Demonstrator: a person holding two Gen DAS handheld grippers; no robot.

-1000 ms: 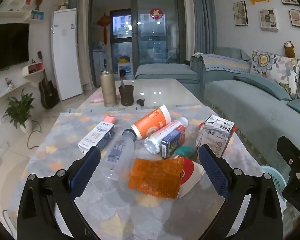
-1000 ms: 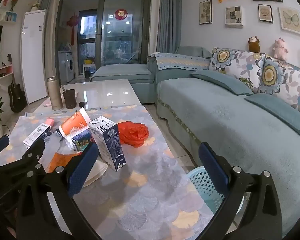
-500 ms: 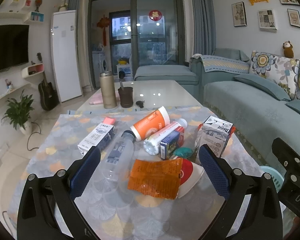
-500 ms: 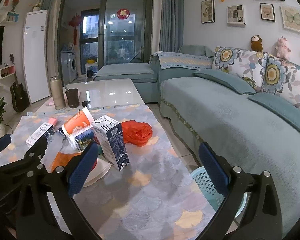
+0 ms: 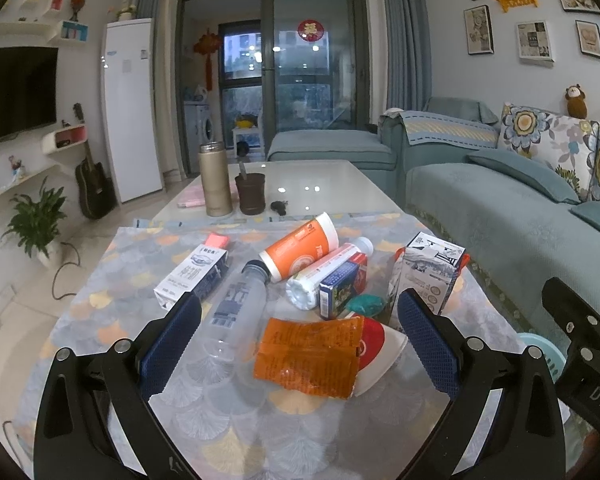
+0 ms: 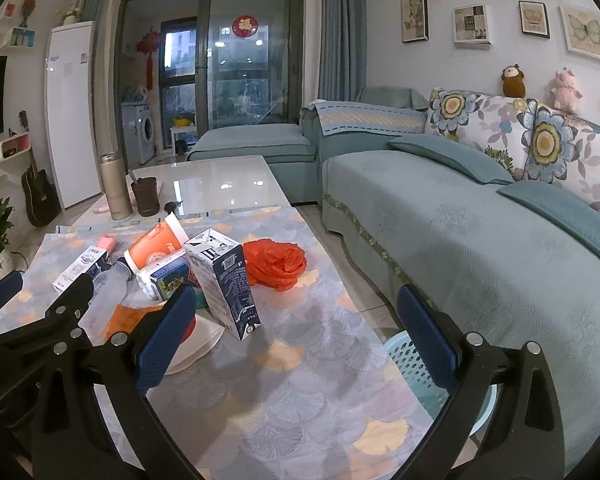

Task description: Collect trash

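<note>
Trash lies on the patterned tablecloth point(image 5: 220, 436): an orange wrapper point(image 5: 306, 358), a clear plastic bottle point(image 5: 230, 314), an orange cup point(image 5: 298, 248), a white bottle point(image 5: 328, 266), a small blue box point(image 5: 342, 286), a flat milk box point(image 5: 192, 274) and an upright carton point(image 5: 426, 276). My left gripper point(image 5: 298, 344) is open above the wrapper, holding nothing. My right gripper point(image 6: 296, 338) is open and empty, right of the upright carton point(image 6: 224, 280). A crumpled red bag point(image 6: 276, 264) lies behind it. A light blue basket point(image 6: 416, 364) stands on the floor by the table.
A gold thermos point(image 5: 215, 178), a dark cup point(image 5: 251, 194) and keys point(image 5: 279, 207) stand on the glass table beyond the cloth. A teal sofa point(image 6: 460, 232) runs along the right. A white paper plate point(image 5: 380, 354) lies under the wrapper.
Both grippers have drifted slightly; the view has shifted a little. Nothing on the table has moved or been taken hold of.
</note>
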